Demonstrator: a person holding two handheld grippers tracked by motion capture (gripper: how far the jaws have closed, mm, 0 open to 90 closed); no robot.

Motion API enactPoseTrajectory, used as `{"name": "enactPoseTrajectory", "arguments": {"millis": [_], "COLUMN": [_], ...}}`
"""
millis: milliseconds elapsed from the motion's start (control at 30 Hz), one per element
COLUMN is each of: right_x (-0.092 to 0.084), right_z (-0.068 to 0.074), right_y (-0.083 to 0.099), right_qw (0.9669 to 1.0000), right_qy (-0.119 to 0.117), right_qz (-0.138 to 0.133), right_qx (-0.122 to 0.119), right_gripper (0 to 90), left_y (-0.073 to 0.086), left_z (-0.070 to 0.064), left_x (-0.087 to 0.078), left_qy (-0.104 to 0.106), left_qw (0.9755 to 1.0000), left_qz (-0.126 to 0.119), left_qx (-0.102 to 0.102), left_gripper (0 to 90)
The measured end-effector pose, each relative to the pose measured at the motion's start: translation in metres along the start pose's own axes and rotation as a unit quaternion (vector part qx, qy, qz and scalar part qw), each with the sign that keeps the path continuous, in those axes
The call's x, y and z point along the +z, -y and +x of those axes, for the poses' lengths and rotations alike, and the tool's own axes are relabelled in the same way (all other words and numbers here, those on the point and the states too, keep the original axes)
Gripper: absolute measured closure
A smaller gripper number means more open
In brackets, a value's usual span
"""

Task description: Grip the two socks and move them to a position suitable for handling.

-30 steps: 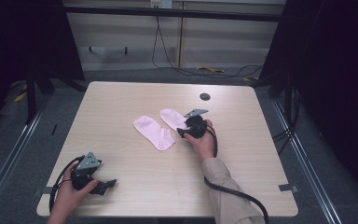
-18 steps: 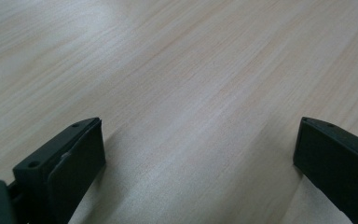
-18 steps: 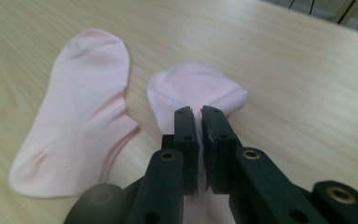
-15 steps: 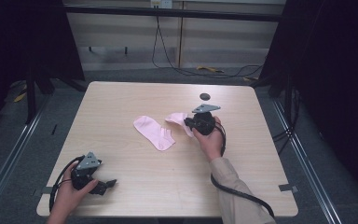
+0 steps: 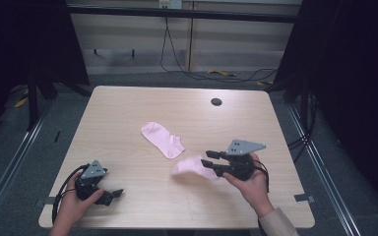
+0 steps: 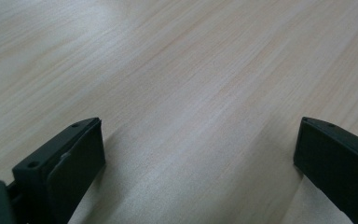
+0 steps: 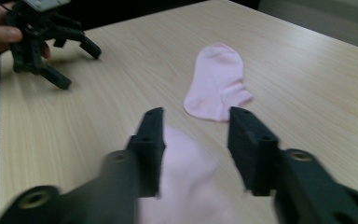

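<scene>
Pale woodgrain table (image 5: pixel 128 113), 2 soft pink socks (image 5: pixel 162 139), black claws.

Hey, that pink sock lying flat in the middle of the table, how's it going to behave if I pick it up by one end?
The flat sock is thin knit, so it will probably droop. It looks light. It shouldn't roll, though it may drag across the table.

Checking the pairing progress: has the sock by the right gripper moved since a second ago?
Yes. The sock has come toward the table's near edge, away from the dark hole.
</scene>
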State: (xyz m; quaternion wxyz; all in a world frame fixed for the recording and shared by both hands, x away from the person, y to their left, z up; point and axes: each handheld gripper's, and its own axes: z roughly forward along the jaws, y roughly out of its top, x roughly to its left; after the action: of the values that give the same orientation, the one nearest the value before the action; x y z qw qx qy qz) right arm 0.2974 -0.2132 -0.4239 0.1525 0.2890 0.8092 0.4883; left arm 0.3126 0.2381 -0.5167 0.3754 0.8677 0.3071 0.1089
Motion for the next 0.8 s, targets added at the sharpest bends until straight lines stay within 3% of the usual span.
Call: {"name": "enactPoseTrajectory", "arguments": {"millis": [100, 200, 333, 533, 800], "right_x": [-0.003, 0.006, 0.034, 0.088, 0.134], "right_z": [0.0, -0.005, -0.01, -0.016, -0.024], "right_y": [0.009, 0.013, 0.007, -0.007, -0.024], "right_qw": [0.9998, 0.9996, 0.9994, 0.9985, 0.9955], "right_qy": [0.009, 0.013, 0.022, 0.036, 0.055], "right_qz": [0.015, 0.023, 0.027, 0.04, 0.076], "right_qx": [-0.003, 0.003, -0.007, 0.007, -0.007], "right_gripper": [50.2, 46.5, 44.3, 41.5, 39.7], "left_y": [0.0, 0.0, 0.0, 0.0, 0.0], "left_z": [0.0, 0.0, 0.0, 0.0, 0.0], "left_x": [0.0, 0.0, 0.0, 0.0, 0.0], "left_qy": [0.0, 0.0, -0.001, -0.001, -0.001], "left_qw": [1.0, 1.0, 1.0, 1.0, 1.0], "left_qz": [0.0, 0.0, 0.0, -0.001, 0.0], "left_qx": [0.0, 0.0, 0.0, 0.0, 0.0], "left_gripper": [1.3, 1.2, 1.2, 1.2, 1.2]}}
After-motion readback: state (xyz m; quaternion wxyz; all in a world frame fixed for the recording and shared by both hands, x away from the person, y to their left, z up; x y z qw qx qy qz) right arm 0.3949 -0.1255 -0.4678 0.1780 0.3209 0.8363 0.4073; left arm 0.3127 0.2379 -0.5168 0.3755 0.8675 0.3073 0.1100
